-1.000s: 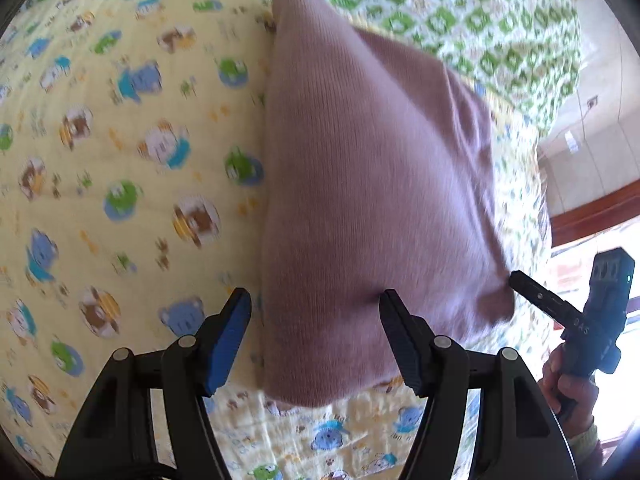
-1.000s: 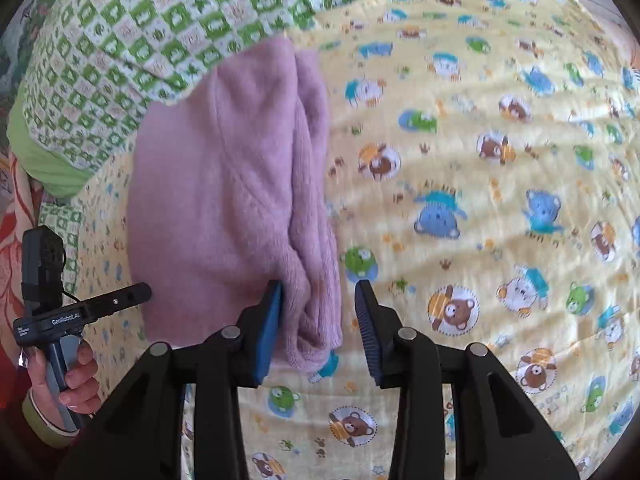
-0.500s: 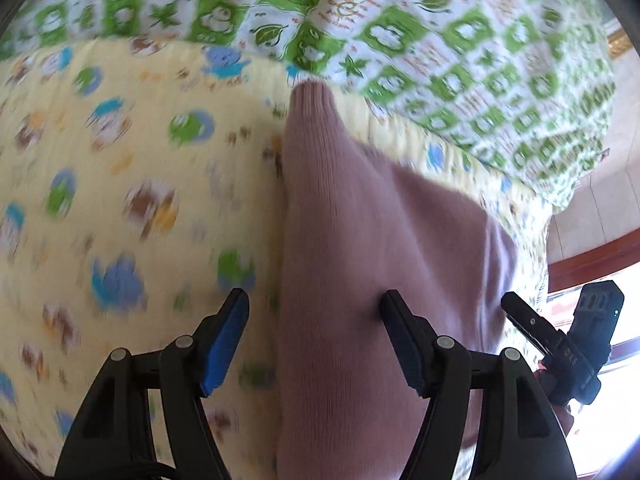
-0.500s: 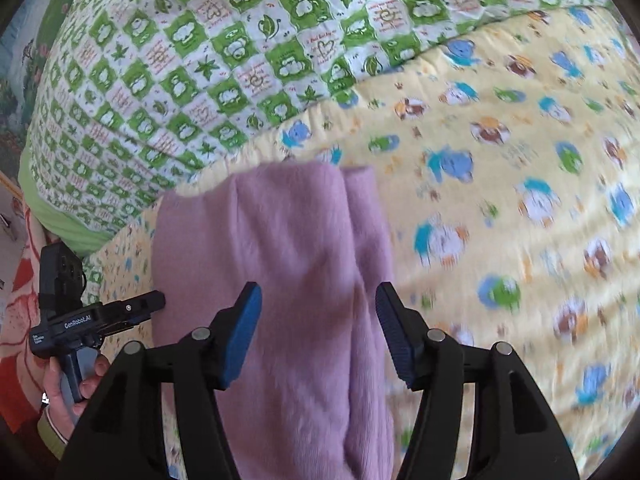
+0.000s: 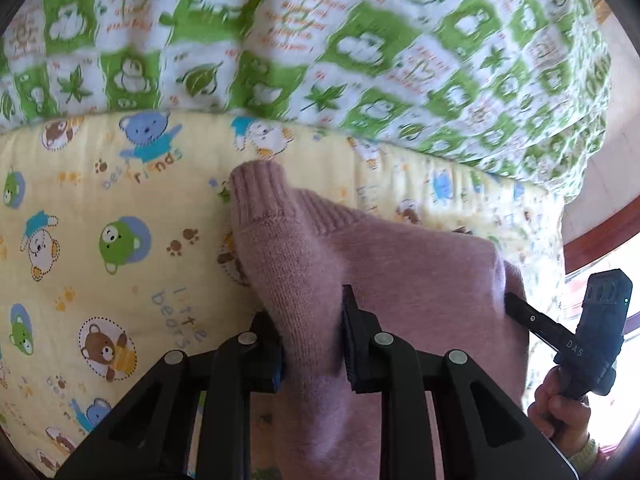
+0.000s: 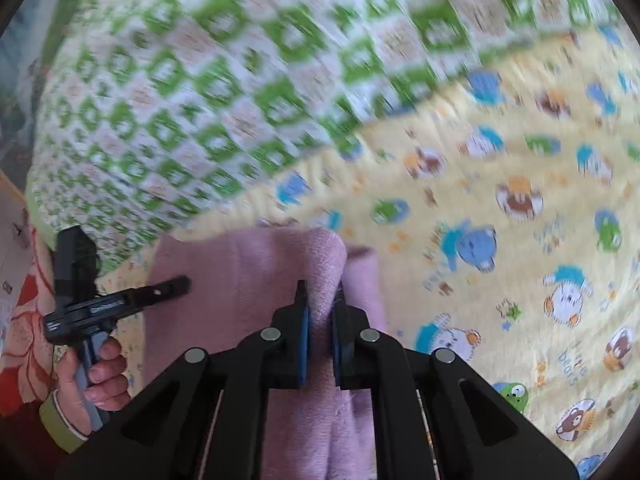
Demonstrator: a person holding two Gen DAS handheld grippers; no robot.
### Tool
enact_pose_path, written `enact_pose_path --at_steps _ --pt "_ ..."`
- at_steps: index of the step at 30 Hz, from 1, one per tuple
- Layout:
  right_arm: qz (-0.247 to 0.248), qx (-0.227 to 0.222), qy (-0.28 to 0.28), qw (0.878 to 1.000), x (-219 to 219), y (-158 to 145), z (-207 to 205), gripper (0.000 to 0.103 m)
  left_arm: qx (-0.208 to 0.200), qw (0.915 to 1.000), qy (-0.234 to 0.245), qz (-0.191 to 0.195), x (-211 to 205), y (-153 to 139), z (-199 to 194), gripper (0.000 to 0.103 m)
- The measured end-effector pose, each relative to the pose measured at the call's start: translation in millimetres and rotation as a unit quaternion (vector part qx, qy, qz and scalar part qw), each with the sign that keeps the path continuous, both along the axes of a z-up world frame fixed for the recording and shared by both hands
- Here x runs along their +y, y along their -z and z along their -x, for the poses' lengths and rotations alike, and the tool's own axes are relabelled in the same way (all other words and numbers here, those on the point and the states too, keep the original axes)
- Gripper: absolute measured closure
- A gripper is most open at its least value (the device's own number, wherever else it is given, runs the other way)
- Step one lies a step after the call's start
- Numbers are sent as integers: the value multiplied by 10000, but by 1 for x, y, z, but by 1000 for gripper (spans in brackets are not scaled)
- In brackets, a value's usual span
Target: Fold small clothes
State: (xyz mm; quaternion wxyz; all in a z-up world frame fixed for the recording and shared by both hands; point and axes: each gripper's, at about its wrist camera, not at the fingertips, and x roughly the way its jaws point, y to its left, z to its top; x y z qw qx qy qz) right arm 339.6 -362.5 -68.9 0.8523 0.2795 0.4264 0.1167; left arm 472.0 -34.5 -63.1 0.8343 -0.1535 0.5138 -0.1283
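Now | pink knit sweater [image 5: 400, 264] folded, ribbed cuff up | bunched edges pinched

yellow bear-print sheet [image 5: 120, 200], green checked quilt [image 5: 320, 40]

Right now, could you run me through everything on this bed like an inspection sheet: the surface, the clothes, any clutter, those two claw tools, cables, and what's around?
Surface: yellow quilted bedspread with cartoon bears, bare around the garment.
Job's things: one folded mauve knitted sweater, ribbed cuff at its far end.
Clutter: nothing seen.
Grippers: left claw and right claw have just been closing; each now pinches a fold of the sweater's near edge.
Cables: nothing seen.
Surroundings: green-and-white checked quilt piled behind; a hand on the left tool's handle.
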Motion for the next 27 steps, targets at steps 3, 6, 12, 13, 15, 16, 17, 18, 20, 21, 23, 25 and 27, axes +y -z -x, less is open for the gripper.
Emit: enact_pose_path --at_steps 3,6,12,13,15,16,17,18,20,21,23,25,27 --pt "-17 64 43 10000 -1 5 -4 90 -77 9999 -31 -131 3 -9 5 70" --pt "-99 126 121 9998 -3 -6 2 71 -149 9997 -84 -153 11 -24 22 66" --pt "-227 88 161 9996 -5 -24 39 27 -20 9992 -264 297 28 -34 80 46" --pt "-319 69 89 9994 -4 -23 49 26 75 9986 -307 428 31 -31 93 44" --pt "-344 134 -19 9993 -2 -19 61 25 264 9968 -332 684 34 -23 109 38" --pt "-331 200 -69 9992 -1 -15 67 25 379 9948 -341 887 31 -17 116 38" --pt "-345 242 -105 9991 0 -12 71 25 520 9925 -389 1031 31 -9 123 38" --pt "-375 300 -138 9988 1 -7 74 25 604 9912 -415 1099 27 -2 128 37" --pt "-464 450 -148 9978 1 4 81 25 752 9875 -464 1305 26 9 137 35" --pt "-513 503 -159 9973 1 8 82 25 801 9859 -476 1387 20 13 139 34" --pt "-621 591 -196 9961 0 15 83 25 896 9831 -433 1536 11 19 138 33" --pt "-710 597 -249 9954 0 21 81 25 909 9847 -372 1441 2 22 135 32" --pt "-737 647 -295 9947 0 27 77 25 898 9880 -295 1220 -7 24 129 31"
